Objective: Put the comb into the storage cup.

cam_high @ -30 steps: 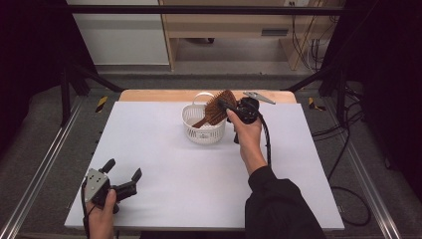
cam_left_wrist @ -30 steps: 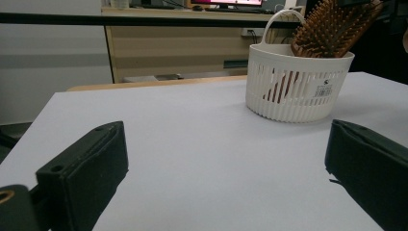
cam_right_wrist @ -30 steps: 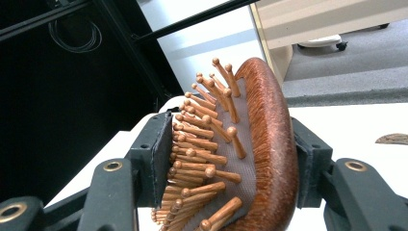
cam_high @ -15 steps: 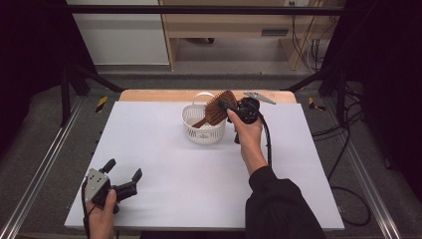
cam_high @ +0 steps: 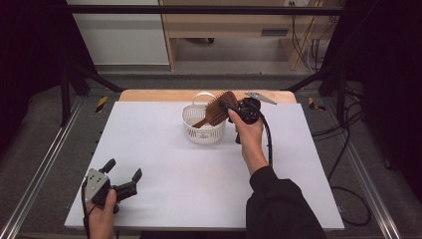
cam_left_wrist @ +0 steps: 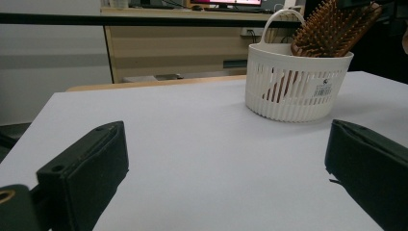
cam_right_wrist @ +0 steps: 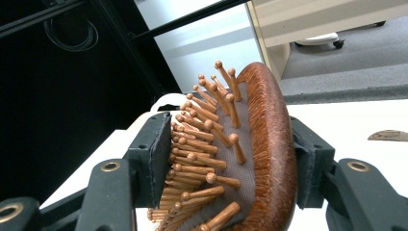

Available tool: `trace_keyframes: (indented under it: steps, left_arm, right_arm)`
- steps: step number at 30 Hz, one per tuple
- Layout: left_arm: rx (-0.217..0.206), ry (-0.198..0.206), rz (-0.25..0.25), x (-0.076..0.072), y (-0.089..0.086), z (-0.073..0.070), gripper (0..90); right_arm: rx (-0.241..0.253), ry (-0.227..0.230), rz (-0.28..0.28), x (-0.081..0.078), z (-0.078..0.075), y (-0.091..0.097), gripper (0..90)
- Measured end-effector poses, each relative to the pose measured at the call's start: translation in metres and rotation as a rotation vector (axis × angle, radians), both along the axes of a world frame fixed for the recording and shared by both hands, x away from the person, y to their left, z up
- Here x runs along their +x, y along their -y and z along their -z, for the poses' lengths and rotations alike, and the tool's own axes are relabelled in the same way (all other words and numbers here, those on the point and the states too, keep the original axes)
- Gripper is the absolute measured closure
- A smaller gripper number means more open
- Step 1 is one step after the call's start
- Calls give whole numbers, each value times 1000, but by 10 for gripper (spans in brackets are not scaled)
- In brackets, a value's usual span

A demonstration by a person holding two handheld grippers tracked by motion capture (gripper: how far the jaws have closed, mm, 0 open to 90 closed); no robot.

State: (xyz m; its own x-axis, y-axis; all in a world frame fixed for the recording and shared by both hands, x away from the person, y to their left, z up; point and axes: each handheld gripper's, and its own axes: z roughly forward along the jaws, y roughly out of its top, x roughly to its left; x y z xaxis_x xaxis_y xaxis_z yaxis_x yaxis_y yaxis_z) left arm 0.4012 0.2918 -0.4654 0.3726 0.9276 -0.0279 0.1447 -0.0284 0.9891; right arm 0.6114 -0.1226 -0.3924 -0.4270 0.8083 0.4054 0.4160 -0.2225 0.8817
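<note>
Presently the right claw [cam_high: 230, 107] stands clamped across the wooden hairbrush [cam_high: 217, 109] head; handle slants down into the white basket [cam_high: 204, 130]; left claw [cam_high: 122, 175] apart, well away.

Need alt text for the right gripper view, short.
The right gripper clamps the head of a wooden hairbrush: one black jaw presses the peg bristles, the other the rounded back. Behind lie the white table and a dark frame.
</note>
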Motion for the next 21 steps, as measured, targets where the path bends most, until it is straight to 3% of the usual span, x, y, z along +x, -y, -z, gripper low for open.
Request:
trace_keyframes:
  steps: [21]
  left_arm:
    - [0, -1, 2, 0, 0, 0, 13]
  right_arm:
    - [3, -4, 3, 0, 3, 3, 409]
